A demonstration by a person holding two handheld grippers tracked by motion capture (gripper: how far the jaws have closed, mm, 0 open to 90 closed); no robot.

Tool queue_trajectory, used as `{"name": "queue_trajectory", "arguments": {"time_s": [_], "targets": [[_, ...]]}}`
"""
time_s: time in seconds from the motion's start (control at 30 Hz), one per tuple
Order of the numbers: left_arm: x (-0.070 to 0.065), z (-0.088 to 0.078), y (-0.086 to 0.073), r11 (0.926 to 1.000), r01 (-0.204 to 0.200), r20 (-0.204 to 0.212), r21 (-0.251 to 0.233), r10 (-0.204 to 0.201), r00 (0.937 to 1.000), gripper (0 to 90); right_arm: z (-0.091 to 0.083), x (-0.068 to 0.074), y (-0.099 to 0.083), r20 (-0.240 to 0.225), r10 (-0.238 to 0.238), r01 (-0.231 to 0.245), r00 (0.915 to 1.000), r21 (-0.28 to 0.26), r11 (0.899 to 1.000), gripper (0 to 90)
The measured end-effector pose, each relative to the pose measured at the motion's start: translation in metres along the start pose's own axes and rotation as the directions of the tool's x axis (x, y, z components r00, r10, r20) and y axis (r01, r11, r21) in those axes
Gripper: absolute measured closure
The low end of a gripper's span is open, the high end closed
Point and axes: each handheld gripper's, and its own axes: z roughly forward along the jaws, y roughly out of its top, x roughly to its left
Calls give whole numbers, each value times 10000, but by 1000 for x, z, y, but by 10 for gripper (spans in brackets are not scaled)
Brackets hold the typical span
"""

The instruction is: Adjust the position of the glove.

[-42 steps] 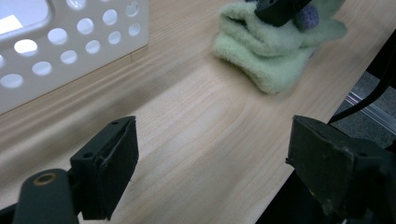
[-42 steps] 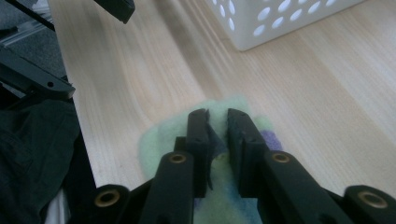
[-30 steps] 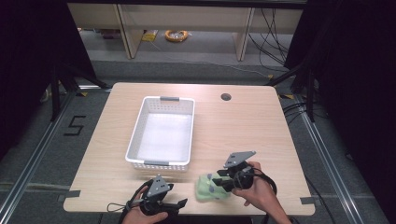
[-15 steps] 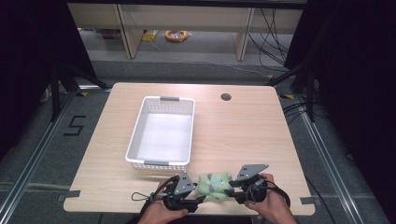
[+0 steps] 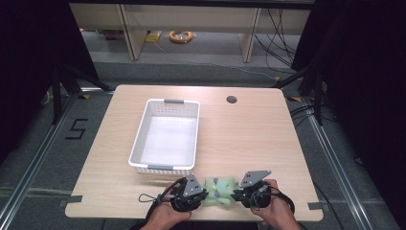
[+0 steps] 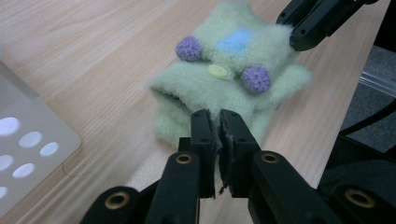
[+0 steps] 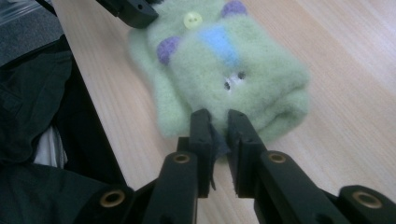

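From the high view I have the white basket on the left half of the table, and in front of it, near the table's near edge, the green felt toy lies flat between my two grippers. My left gripper sits at the toy's left end; its own view gives what the high view cannot: the jaws have just been closing and now stand nearly together, pinching the fuzzy green edge of the toy between the pads. That view also picks out two purple knobs, a yellow button and a pale blue patch on the felt, with a corner of the basket at the left. My right gripper is at the toy's right end, and the right gripper view shows its jaws, also just closing, nipped onto the rolled edge of the toy, with two small dark dots on the felt and the person's dark clothing beyond the table edge
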Motion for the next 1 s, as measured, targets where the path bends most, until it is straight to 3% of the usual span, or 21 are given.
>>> {"name": "queue_trajectory", "arguments": {"time_s": [0.07, 0.1, 0.17, 0.27, 0.33, 0.37, 0.43, 0.53, 0.57, 0.7, 0.73, 0.83, 0.93, 1.0], "targets": [[1, -2, 2, 10000, -35, 1, -47, 35, 10000, 857, -2, 2, 1, 229, -95, 100, 9997, -235, 9997, 841], [2, -2, 4, 9998, -29, -43, -178, 28, 10000, 860, -5, 3, 2, 84, 2, -2, 10000, -90, 10000, 843], [5, -5, 10, 9992, -179, -36, -356, 178, 9998, 868, -8, 8, 4, 103, 25, -22, 9999, -305, 9995, 846], [9, -8, 22, 9983, -167, -163, -558, 158, 9997, 873, -15, 15, 8, 111, -217, 223, 9997, -575, 9981, 849], [14, -10, 30, 9975, -282, -77, -655, 278, 9996, 875, -20, 22, 11, -3, -296, 295, 9996, -897, 9955, 851], [14, -9, 34, 9962, 26, -125, -869, -37, 9999, 876, -21, 25, 12, -210, -273, 253, 9994, -909, 9955, 851], [16, -9, 42, 9955, -46, -18, -951, 44, 10000, 881, -23, 32, 15, -410, -207, 166, 9989, -972, 9951, 851], [16, -3, 49, 9939, 215, 272, -1078, -186, 9995, 896, -16, 38, 18, -625, 31, -107, 9980, -1212, 9926, 853], [16, -1, 51, 9959, 87, 349, -899, -56, 9994, 896, -14, 39, 18, -793, 131, -222, 9968, -1152, 9931, 855], [17, 9, 47, 9978, 192, 504, -640, -160, 9986, 896, 0, 40, 21, -498, 306, -357, 9983, -1052, 9938, 856], [17, 9, 45, 9969, 398, 394, -678, -372, 9985, 896, 2, 39, 20, -569, 335, -390, 9978, -993, 9943, 856], [22, 6, 40, 9973, 411, 383, -606, -388, 9985, 883, 4, 38, 17, -621, 355, -413, 9974, -961, 9945, 856], [24, 2, 35, 9963, 669, 319, -545, -653, 9974, 791, 1, 37, 17, -643, 472, -522, 9968, -781, 9956, 856], [25, -3, 31, 9983, 475, 60, -351, -473, 9989, 737, 1, 37, 17, -594, 433, -481, 9973, -820, 9955, 855]]}}
